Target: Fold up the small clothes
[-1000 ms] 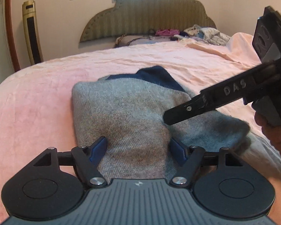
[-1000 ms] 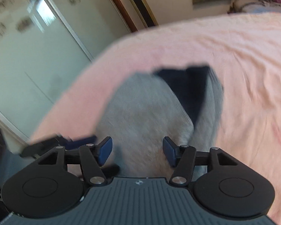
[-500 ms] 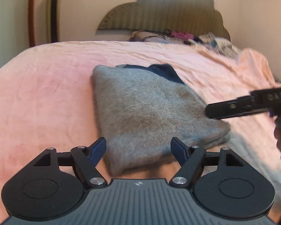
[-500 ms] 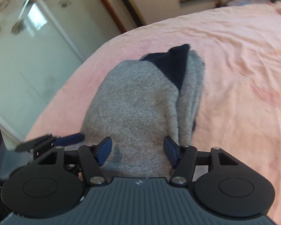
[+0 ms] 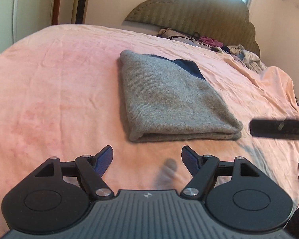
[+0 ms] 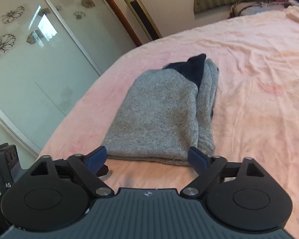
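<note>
Only the right view shows the wardrobe (image 6: 29, 63); the left shows the clothes pile (image 5: 243, 53). Left gripper (image 5: 147, 158) is open and empty. Right gripper (image 6: 147, 156) is opening, clear of the folded sweater (image 6: 161, 115) on the bed (image 6: 259, 79).

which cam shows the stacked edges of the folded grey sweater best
The right wrist view. It looks along the side of the grey sweater where separate layers and the navy part stack up. The left wrist view shows the sweater whole, but mostly its flat top and one rounded fold at the near end.
</note>
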